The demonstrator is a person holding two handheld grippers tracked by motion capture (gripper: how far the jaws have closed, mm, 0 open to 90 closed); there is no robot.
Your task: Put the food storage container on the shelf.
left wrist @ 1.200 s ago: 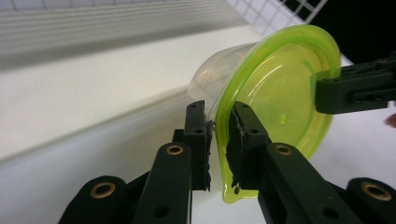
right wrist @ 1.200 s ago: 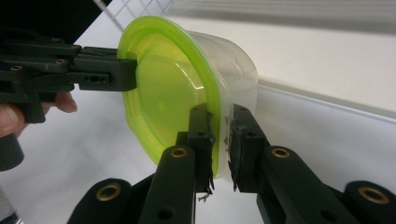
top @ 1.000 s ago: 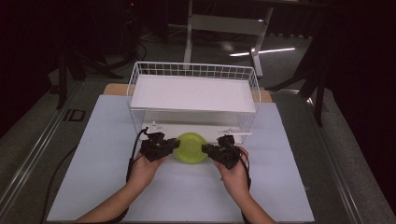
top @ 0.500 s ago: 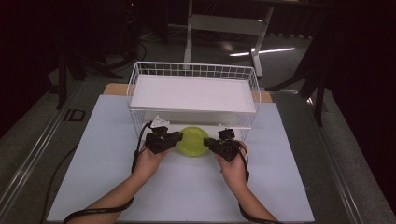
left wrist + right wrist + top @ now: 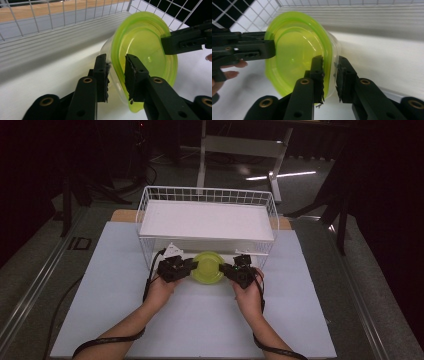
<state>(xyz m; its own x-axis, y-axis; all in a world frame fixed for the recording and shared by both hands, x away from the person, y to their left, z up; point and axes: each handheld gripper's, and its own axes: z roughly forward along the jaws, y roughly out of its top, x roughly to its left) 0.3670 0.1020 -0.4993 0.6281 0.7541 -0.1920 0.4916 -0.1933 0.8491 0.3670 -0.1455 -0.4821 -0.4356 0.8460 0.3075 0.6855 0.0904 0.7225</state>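
A clear tub with a yellow-green lid (image 5: 207, 267) hangs between my two grippers at the front wall of the white wire basket (image 5: 207, 195). My left gripper (image 5: 192, 266) is shut on the lid's left rim, and its jaws pinch the lid's edge (image 5: 147, 47) in the left gripper view (image 5: 117, 75). My right gripper (image 5: 224, 268) is shut on the right rim. In the right gripper view the tub (image 5: 297, 55) sits tilted between that gripper's jaws (image 5: 329, 75).
The basket holds a white board (image 5: 207, 220) as a raised shelf, with a low gap under it behind the tub. A pale mat (image 5: 200, 320) covers the table around my forearms. Cables trail from both grippers. A metal stand (image 5: 240, 145) rises beyond the table.
Both grippers have carried the tub forward, away from the person, up to the basket's front wall. The forearms reach farther over the mat.
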